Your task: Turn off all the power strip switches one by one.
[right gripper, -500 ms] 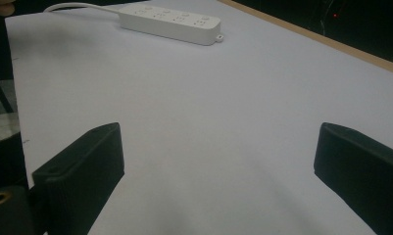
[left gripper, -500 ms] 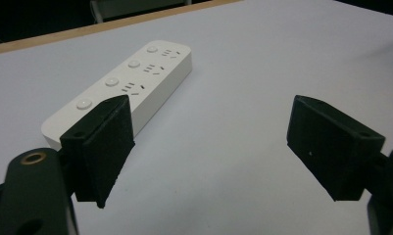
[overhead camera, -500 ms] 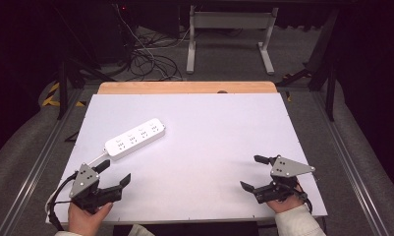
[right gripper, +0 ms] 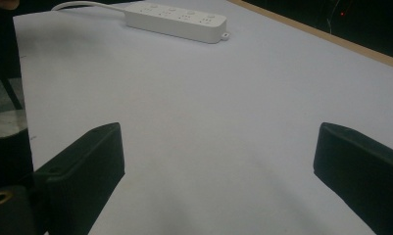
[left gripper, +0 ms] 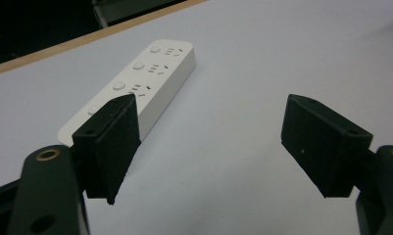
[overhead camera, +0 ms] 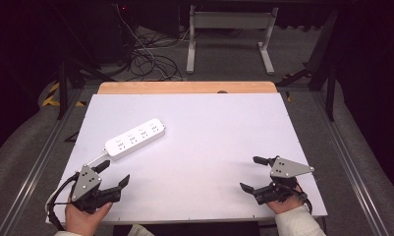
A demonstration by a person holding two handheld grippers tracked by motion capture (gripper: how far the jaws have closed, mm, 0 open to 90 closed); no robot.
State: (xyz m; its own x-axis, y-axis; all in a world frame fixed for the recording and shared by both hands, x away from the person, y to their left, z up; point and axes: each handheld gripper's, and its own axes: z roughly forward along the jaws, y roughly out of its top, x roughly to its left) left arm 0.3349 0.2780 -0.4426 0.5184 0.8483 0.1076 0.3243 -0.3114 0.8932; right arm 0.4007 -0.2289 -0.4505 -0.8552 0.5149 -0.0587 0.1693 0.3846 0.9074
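Left gripper [overhead camera: 112,173] low at the bottom left of the high view, jaws spread wide with nothing between them, aimed up the frame toward the power strip [overhead camera: 135,138]. Right gripper [overhead camera: 253,173] at the bottom right, likewise gaping and empty, well apart from the strip

From the left gripper view: strip [left gripper: 135,88] lying slantwise in the upper left of the frame, its near end partly hidden behind the left-hand jaw, not touched. From the right gripper view: same strip [right gripper: 177,18] far off along the top edge, white cord [right gripper: 81,5] curling away at the upper left

Strip flat on the white table [overhead camera: 209,147], left of centre in the high view, running diagonally from lower left to upper right, cord leaving its lower end toward the left gripper

Step in hand, by the look of it: the approach, before any grasp. Next move likely calls for carrying the left gripper forward and turning it so the jaws straddle the strip's narrow width, then closing; cord close by, so some care not to snag it

Count: two grippers, one power strip with four socket groups and four round buttons, one cord, one table
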